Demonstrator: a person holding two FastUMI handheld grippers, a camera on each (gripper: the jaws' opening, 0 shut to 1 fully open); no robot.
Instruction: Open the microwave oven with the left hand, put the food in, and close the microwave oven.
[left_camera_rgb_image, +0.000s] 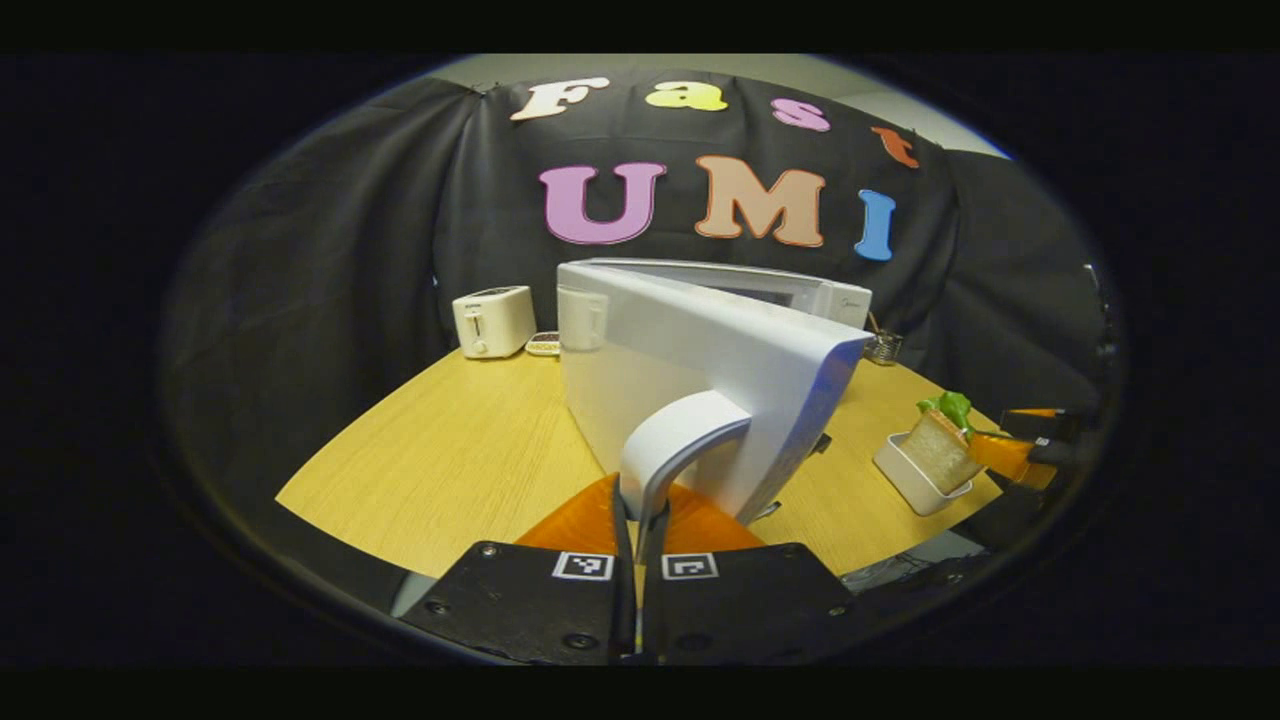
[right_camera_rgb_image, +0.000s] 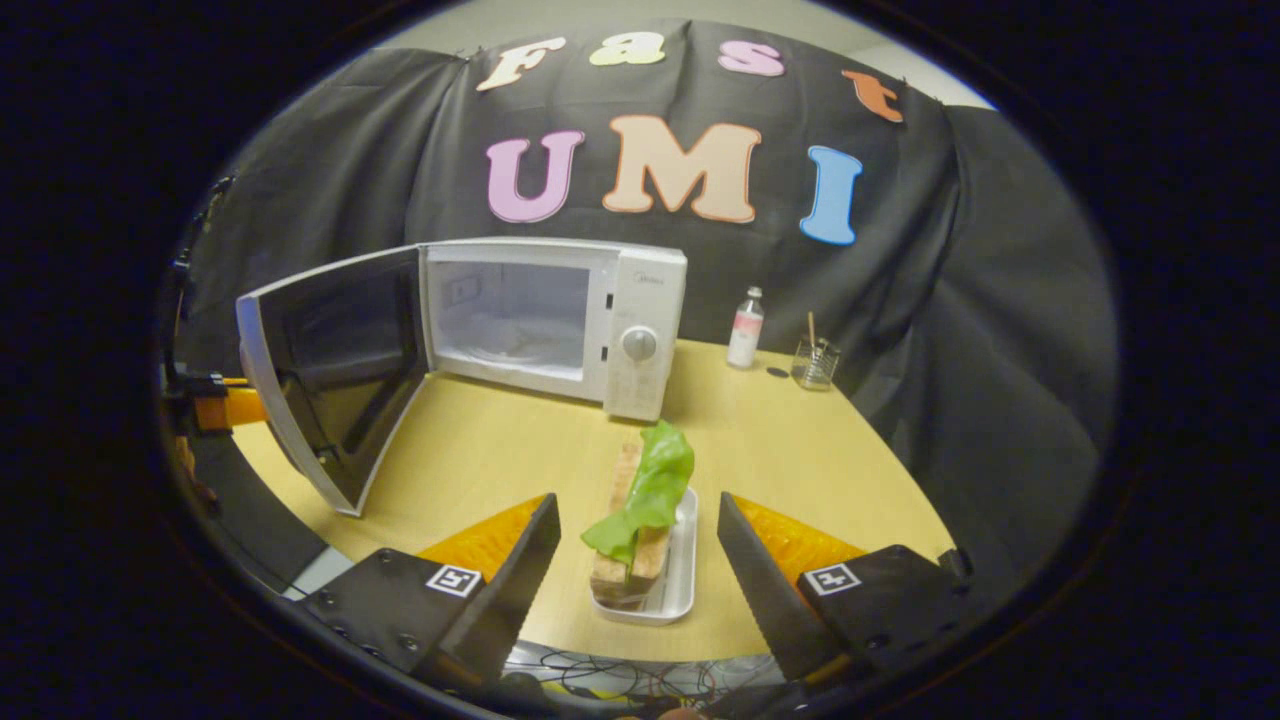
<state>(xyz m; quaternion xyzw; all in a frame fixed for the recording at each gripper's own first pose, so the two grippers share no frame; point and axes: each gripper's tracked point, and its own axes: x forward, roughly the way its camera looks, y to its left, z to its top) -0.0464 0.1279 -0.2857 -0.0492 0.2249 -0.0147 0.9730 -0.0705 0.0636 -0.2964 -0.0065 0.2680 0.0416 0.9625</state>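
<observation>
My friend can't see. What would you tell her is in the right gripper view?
An open gripper hovers around a sandwich with lettuce in a small white tray on a wooden table. Behind it a white microwave stands with its door swung open.

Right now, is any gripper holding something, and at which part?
The left gripper is shut on the handle at the free edge of the microwave door. The right gripper is open around the sandwich in its tray, holding nothing.
</observation>
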